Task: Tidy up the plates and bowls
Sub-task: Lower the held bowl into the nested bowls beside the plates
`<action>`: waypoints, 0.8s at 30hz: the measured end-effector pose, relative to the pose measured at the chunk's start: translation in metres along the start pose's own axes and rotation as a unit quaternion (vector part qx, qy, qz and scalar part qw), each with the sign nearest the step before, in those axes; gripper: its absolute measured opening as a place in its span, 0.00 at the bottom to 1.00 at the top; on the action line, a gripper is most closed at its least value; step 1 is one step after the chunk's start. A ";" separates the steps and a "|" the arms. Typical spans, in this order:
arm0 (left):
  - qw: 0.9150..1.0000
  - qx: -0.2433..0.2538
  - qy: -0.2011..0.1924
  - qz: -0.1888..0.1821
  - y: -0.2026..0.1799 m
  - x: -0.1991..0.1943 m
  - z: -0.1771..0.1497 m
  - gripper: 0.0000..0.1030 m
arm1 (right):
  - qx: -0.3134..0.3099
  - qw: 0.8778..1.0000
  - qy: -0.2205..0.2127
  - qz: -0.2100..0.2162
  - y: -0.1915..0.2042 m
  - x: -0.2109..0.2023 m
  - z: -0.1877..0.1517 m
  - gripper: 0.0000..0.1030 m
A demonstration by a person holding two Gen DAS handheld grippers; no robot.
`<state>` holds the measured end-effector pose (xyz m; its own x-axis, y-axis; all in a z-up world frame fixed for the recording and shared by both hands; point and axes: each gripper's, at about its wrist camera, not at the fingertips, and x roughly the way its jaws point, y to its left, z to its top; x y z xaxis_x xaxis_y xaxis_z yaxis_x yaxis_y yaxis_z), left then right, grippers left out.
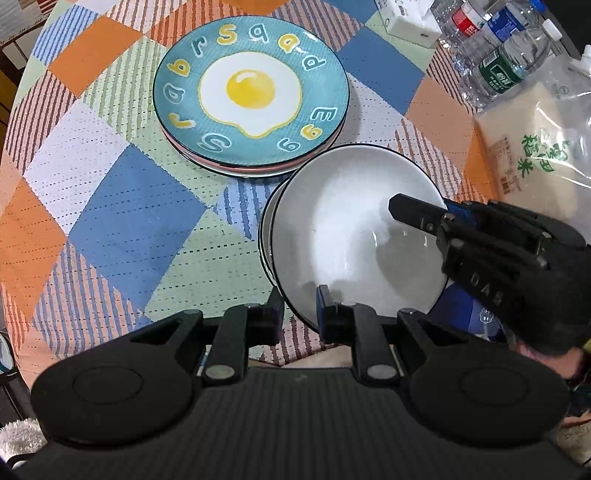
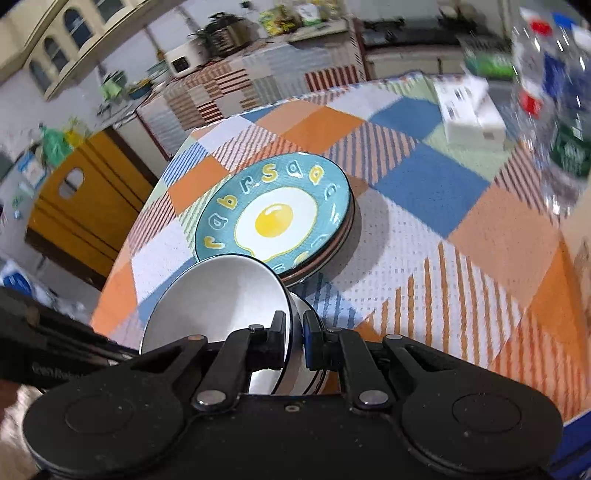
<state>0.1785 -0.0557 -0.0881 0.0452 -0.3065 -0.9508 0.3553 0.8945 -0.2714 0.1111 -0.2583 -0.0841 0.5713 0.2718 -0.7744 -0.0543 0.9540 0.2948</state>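
Left tool: our left tool (image 1: 300,308) pinches the near rim of the white bowl (image 1: 343,221), one finger inside the bowl and one outside it.
Right tool: our right tool (image 2: 294,332) pinches the same bowl's rim on the opposite side; from the left wrist view it (image 1: 417,214) reaches in from the right, with its inner finger lying over the bowl's inside wall.
White bowl: we hold it tilted between both tools, its dark-edged rim turned up toward the left camera; its inside is plain white.
Second bowl: beneath and just behind the held bowl we see another rim (image 1: 266,236) of the same kind, so the held bowl sits partly in or over it; whether they touch we cannot tell.
Plate stack: the blue fried-egg plate (image 1: 251,96) lies on top of a short stack of plates, just beyond the bowls, on the worktop.
Worktop: a round worktop under a patchwork cloth (image 1: 110,206) of orange, blue, white and striped squares.
Far right edge: clear water bottles (image 1: 506,55) stand together, with a bag of rice (image 1: 535,155) lying in front of them and a white box (image 1: 406,22) beside them, all well apart from the plate stack.
Right view: the bowl (image 2: 221,295) hides the near edge of the plate stack (image 2: 277,218).
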 end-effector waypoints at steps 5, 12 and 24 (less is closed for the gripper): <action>1.000 0.000 0.015 0.004 0.000 0.012 0.003 0.15 | -0.094 0.995 0.005 -0.035 0.017 0.005 -0.003 0.16; 1.000 -0.014 0.026 0.003 0.004 0.018 0.007 0.16 | -0.156 0.985 0.006 -0.066 0.030 0.014 -0.009 0.17; 0.995 -0.038 -0.064 -0.064 0.022 -0.020 -0.016 0.26 | -0.101 0.994 -0.032 0.009 0.004 -0.022 -0.005 0.28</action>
<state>0.1701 -0.0241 -0.0772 0.1251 -0.4543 -0.8820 0.2950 0.8658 -0.4041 0.0943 -0.2601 -0.0683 0.6194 0.2864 -0.7310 -0.2243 0.9568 0.1848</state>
